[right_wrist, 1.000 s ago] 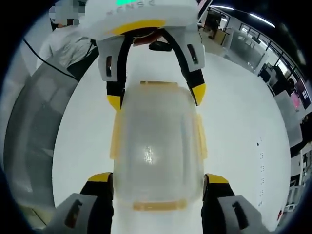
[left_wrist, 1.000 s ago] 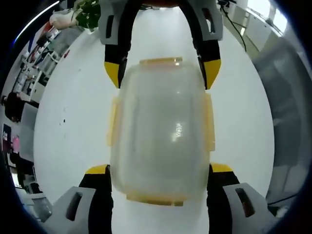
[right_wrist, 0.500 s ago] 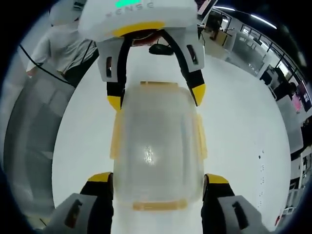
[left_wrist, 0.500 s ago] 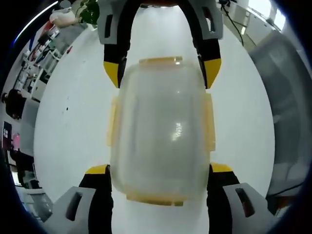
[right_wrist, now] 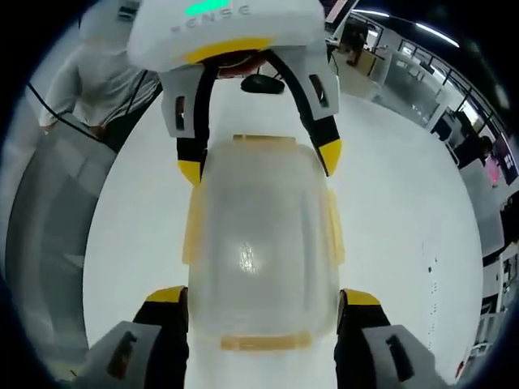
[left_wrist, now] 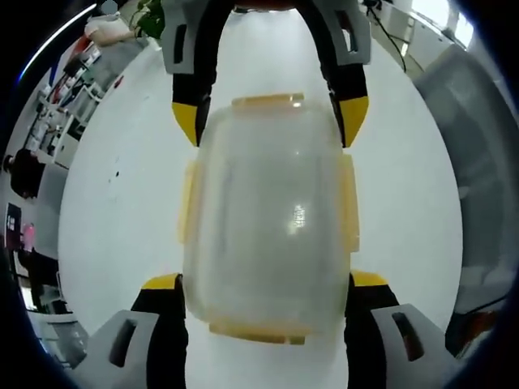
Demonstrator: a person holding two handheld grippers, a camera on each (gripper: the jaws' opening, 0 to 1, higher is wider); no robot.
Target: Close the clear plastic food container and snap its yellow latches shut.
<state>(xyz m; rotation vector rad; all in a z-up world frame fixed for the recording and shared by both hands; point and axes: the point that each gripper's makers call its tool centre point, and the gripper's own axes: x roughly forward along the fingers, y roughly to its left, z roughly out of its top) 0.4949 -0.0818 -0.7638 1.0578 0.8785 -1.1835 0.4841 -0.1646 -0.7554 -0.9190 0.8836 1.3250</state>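
Nothing on the desk [left_wrist: 113, 243] has shifted since a second ago; just the background slid. Left gripper [left_wrist: 264, 284] and right gripper [right_wrist: 263, 298] clamp opposite ends of the clear plastic food container [left_wrist: 266, 219], fingers [left_wrist: 162, 285] pressed on its sides, yellow latches [left_wrist: 348, 203] lying flat against them.

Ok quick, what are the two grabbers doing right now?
Left gripper: shut on one end of the container.
Right gripper: shut on the container's other end.
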